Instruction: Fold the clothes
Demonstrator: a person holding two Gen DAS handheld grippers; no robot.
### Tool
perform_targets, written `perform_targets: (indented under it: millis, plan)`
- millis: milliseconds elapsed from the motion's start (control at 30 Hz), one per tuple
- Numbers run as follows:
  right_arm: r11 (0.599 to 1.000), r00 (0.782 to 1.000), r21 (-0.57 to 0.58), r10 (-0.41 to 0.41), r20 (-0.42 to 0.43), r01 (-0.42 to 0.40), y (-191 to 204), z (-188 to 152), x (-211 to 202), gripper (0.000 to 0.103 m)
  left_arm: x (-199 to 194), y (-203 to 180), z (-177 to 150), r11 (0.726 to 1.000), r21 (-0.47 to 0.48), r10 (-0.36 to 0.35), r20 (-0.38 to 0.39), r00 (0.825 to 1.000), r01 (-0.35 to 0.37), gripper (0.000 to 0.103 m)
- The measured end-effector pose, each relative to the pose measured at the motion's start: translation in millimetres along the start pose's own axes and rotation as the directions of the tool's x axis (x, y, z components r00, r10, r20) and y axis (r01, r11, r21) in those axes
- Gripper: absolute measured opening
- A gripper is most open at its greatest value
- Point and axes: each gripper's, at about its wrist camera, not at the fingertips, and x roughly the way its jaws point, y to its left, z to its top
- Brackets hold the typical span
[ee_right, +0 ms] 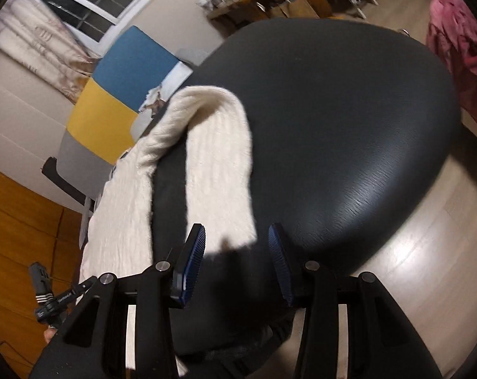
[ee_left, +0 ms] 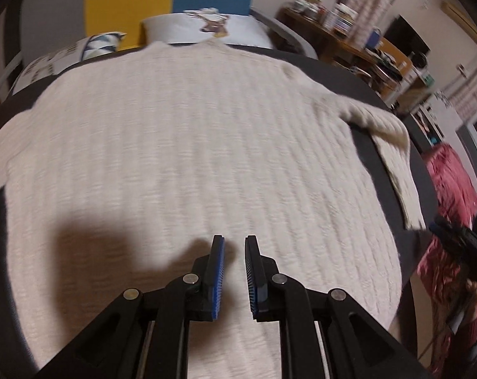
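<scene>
A cream ribbed sweater (ee_left: pixel 181 145) lies spread flat on a dark round table (ee_left: pixel 367 85), its body filling most of the left wrist view. One sleeve (ee_left: pixel 393 154) bends down along the table's right side. My left gripper (ee_left: pixel 234 242) hovers over the sweater's lower middle, open a little, with nothing between its blue pads. In the right wrist view the same sleeve (ee_right: pixel 219 164) runs toward me across the black table (ee_right: pixel 348 145). My right gripper (ee_right: pixel 236 232) stands open just above the sleeve's cuff end, not holding it.
A pink-red garment (ee_left: pixel 450 186) hangs off the table's right side and shows as the pink cloth (ee_right: pixel 459 44). A chair with yellow, blue and grey panels (ee_right: pixel 112 94) stands behind the table. Cluttered wooden desks (ee_left: pixel 348 38) line the back. The other gripper (ee_right: pixel 45 287) appears at lower left.
</scene>
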Motion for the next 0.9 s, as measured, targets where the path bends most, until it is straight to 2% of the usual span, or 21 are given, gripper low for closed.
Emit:
perform_targets:
  millis: [100,167,267,367,400,467,567,733,833,900]
  plan:
    - [0.99,0.994,-0.085,-0.11,-0.011,0.108,14,2,18,0.045,3,-8,5,1.0,0.023,-0.008,-0.002,1.0,0.008,0.012]
    - [0.963,0.985,-0.205,-0.175,0.006,0.173,25,1,24,0.045,7,-14,16,0.999,0.037,-0.016,0.007,1.0,0.016,0.012]
    - [0.888,0.956,-0.362,-0.293,0.028,0.283,42,0,38,0.022,21,-25,40,0.998,0.069,-0.015,0.015,1.0,0.014,0.012]
    - [0.842,0.936,-0.425,-0.35,0.035,0.331,46,9,36,0.008,35,-41,73,0.994,0.113,-0.009,0.032,0.999,0.005,0.012]
    - [0.83,0.929,-0.437,-0.369,0.04,0.348,45,14,31,0.008,39,-46,85,0.992,0.128,-0.006,0.044,0.999,0.0,0.012]
    - [0.837,0.933,-0.428,-0.356,0.044,0.34,40,26,13,0.008,51,-57,106,0.987,0.16,-0.005,0.058,0.998,-0.005,0.012]
    - [0.808,0.915,-0.447,-0.399,0.063,0.384,31,44,-6,0.008,76,-73,127,0.98,0.198,0.009,0.045,0.999,-0.018,0.012]
    - [0.713,0.837,-0.48,-0.539,0.091,0.511,5,91,1,0.008,117,-88,131,0.966,0.254,0.052,-0.026,0.998,-0.044,0.012]
    - [0.703,0.797,-0.411,-0.593,0.111,0.58,-19,122,7,0.009,121,-92,123,0.953,0.295,0.075,0.002,0.997,-0.072,0.012]
    - [0.696,0.769,-0.357,-0.627,0.122,0.623,-35,142,10,0.015,121,-94,119,0.941,0.326,0.09,0.019,0.996,-0.091,0.013]
